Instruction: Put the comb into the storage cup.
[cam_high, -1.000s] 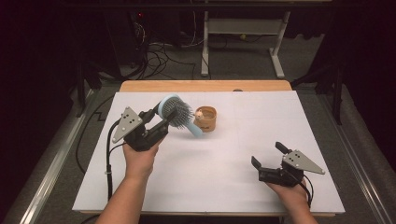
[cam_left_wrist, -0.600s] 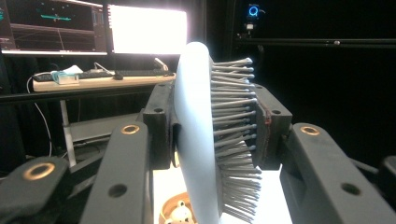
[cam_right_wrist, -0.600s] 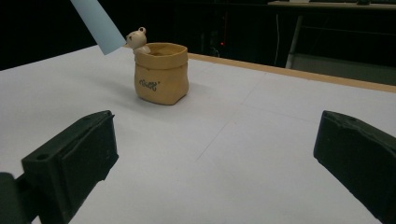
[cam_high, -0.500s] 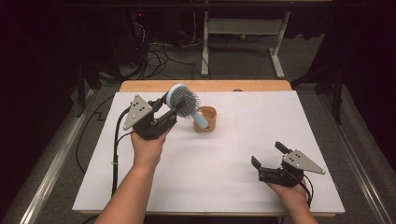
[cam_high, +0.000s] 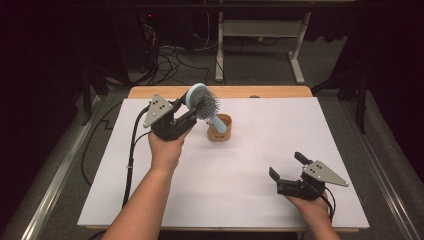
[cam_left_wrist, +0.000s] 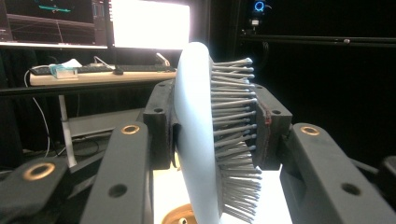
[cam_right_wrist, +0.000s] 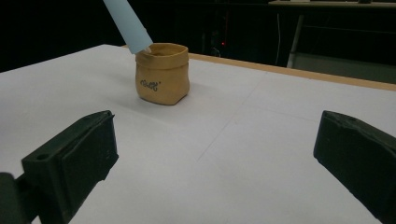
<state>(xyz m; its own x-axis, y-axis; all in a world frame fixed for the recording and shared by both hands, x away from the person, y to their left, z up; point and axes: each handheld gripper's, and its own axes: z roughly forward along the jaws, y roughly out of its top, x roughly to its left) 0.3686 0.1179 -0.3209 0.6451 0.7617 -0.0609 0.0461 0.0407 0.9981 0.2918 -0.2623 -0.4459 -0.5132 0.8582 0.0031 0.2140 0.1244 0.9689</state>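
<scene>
Nearest the person, the right gripper (cam_high: 289, 174) rests on the white table (cam_high: 240, 200), jaws wide with nothing between them. Farther off, the left gripper (cam_high: 187, 112) clamps the head of a pale blue hairbrush (cam_high: 202, 101) between its pads, bristles against one pad; the handle slants down into a small tan pouch (cam_high: 220, 128).

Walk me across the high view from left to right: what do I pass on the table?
Left gripper, clamped on the head of the hairbrush → tan pouch, with the brush handle dipping toward its mouth → bare white table → right gripper, jaws apart with nothing between them, near the front right edge.
</scene>
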